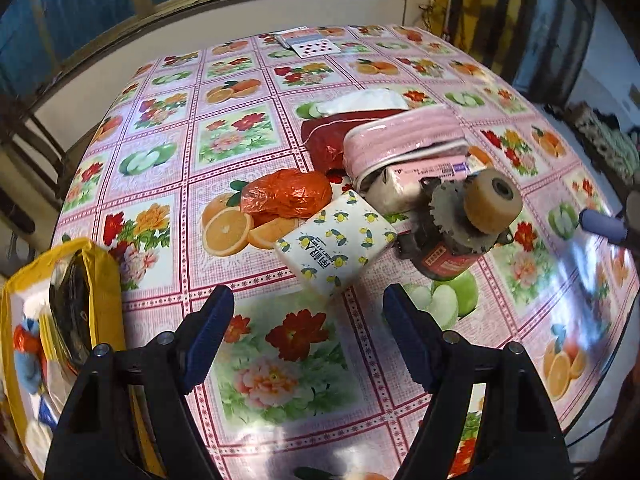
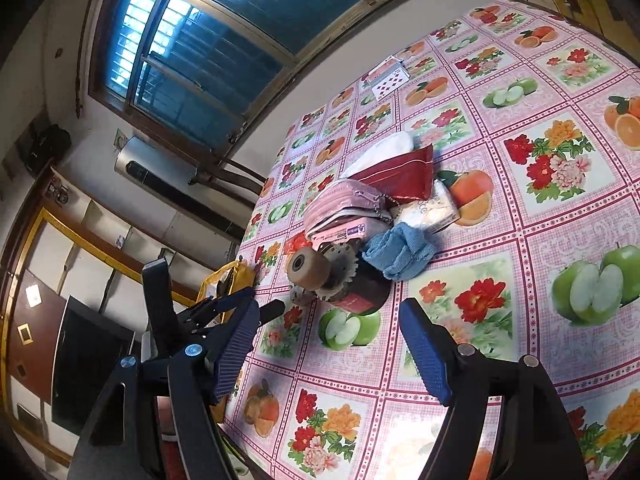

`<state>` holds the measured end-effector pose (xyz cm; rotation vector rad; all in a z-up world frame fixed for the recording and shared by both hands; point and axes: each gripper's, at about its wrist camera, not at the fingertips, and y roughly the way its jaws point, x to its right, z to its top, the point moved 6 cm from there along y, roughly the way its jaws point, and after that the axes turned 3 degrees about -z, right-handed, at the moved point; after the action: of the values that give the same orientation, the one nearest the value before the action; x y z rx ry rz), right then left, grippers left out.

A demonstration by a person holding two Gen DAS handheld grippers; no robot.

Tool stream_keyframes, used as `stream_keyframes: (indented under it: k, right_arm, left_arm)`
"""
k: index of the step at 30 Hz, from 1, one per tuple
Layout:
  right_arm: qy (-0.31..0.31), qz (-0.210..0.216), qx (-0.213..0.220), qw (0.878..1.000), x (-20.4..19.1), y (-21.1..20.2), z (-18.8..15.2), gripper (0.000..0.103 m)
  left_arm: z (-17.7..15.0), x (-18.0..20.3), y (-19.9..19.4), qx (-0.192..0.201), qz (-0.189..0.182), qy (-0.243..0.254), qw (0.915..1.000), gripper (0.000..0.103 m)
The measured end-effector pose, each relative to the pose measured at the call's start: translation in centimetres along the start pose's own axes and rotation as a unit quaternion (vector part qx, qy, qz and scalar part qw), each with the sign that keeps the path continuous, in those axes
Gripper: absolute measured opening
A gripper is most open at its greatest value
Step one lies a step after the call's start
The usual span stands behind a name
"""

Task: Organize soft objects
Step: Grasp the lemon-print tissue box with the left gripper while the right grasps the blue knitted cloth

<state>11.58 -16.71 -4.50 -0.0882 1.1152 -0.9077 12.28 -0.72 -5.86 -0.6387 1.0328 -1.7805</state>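
Soft objects are gathered in a loose pile near the middle of the surface (image 1: 160, 216): a tissue pack printed with lemons (image 1: 336, 240), a crumpled orange plastic bag (image 1: 286, 194), a pink pouch (image 1: 404, 140), a dark red pouch (image 1: 340, 132) and a blue knitted cloth (image 2: 398, 252). A hard motor with a toothed wheel (image 1: 468, 216) lies against the pile and is not to be collected. A yellow-trimmed bag (image 1: 60, 320) stands at the near left edge, already holding some items; it is judged to be the receptacle. The left gripper (image 1: 308, 312) is held just short of the tissue pack, jaws spread wide and empty. The right gripper (image 2: 328, 344) is likewise held apart and empty, facing the motor. The tissue pack should be approached squarely, its sides straddled, and closure kept gentle so that the wrapper is not crushed. Contact with the motor is to be avoided.
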Motion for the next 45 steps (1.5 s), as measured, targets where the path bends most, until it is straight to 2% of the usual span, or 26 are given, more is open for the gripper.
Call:
stream_keyframes:
  k: [2, 6, 10, 17, 21, 23, 27, 30, 34, 36, 37, 38, 40, 43, 44, 45]
  right_arm:
    - [0.003, 0.001, 0.001, 1.000, 0.4, 0.1, 0.4, 0.075]
    - [0.001, 0.002, -0.002, 1.000, 0.5, 1.0, 1.2, 0.075]
    - [-0.004, -0.010, -0.010, 1.000, 0.8, 2.2, 2.0, 0.075]
    - [-0.002, -0.018, -0.023, 1.000, 1.7, 3.4, 2.7, 0.076]
    - [-0.007, -0.027, -0.027, 0.999, 2.2, 4.0, 3.0, 0.076]
    - [-0.014, -0.033, -0.031, 0.999, 2.2, 4.6, 3.3, 0.076]
    - [-0.032, -0.048, -0.042, 0.997, 2.4, 5.8, 3.9, 0.076]
    - [-0.018, -0.057, -0.058, 0.997, 3.1, 7.0, 3.9, 0.076]
    - [0.016, -0.040, -0.069, 0.997, 3.8, 8.5, 3.9, 0.076]
    - [0.021, -0.052, -0.079, 0.995, 4.1, 9.3, 3.6, 0.075]
    - [0.026, -0.052, -0.081, 0.995, 4.4, 9.6, 3.3, 0.073]
    - [0.032, -0.041, -0.083, 0.995, 4.6, 9.9, 3.1, 0.062]
    - [0.044, -0.025, -0.080, 0.995, 5.1, 9.9, 2.7, 0.061]
    - [0.041, -0.024, -0.068, 0.997, 5.3, 8.8, 2.3, 0.053]
    - [0.040, -0.025, -0.062, 0.997, 5.3, 8.3, 2.2, 0.048]
    - [0.041, -0.024, -0.054, 0.997, 5.4, 7.7, 2.2, 0.035]
  left_arm:
    - [0.5, 0.0, 0.5, 0.000, 0.015, 0.029, 0.9995, 0.077]
    - [1.5, 0.2, 1.4, 0.006, 0.021, 0.079, 0.9967, 0.077]
    - [1.9, 0.6, 2.6, -0.002, 0.039, 0.134, 0.9902, 0.077]
    - [1.7, 1.6, 4.3, -0.035, -0.027, 0.191, 0.9806, 0.077]
    - [1.3, 2.1, 5.6, -0.060, -0.041, 0.210, 0.9748, 0.078]
    - [1.5, 2.2, 5.6, -0.061, -0.056, 0.201, 0.9760, 0.077]
    - [1.7, 2.2, 5.9, -0.064, -0.063, 0.187, 0.9783, 0.078]
    - [1.8, 2.0, 6.1, -0.066, -0.066, 0.170, 0.9811, 0.078]
    - [1.9, 1.5, 6.2, -0.070, -0.076, 0.135, 0.9855, 0.064]
    - [1.9, 1.4, 6.2, -0.071, -0.071, 0.125, 0.9870, 0.063]
    - [1.8, 1.4, 6.2, -0.073, -0.069, 0.119, 0.9878, 0.061]
    - [1.7, 1.4, 6.1, -0.074, -0.067, 0.114, 0.9884, 0.060]
    - [1.4, 1.5, 5.8, -0.069, -0.062, 0.111, 0.9895, 0.058]
    - [1.1, 1.3, 5.5, -0.063, -0.058, 0.084, 0.9927, 0.057]
    - [1.0, 1.2, 5.3, -0.059, -0.058, 0.076, 0.9937, 0.056]
    - [0.9, 1.1, 5.1, -0.054, -0.059, 0.067, 0.9945, 0.056]
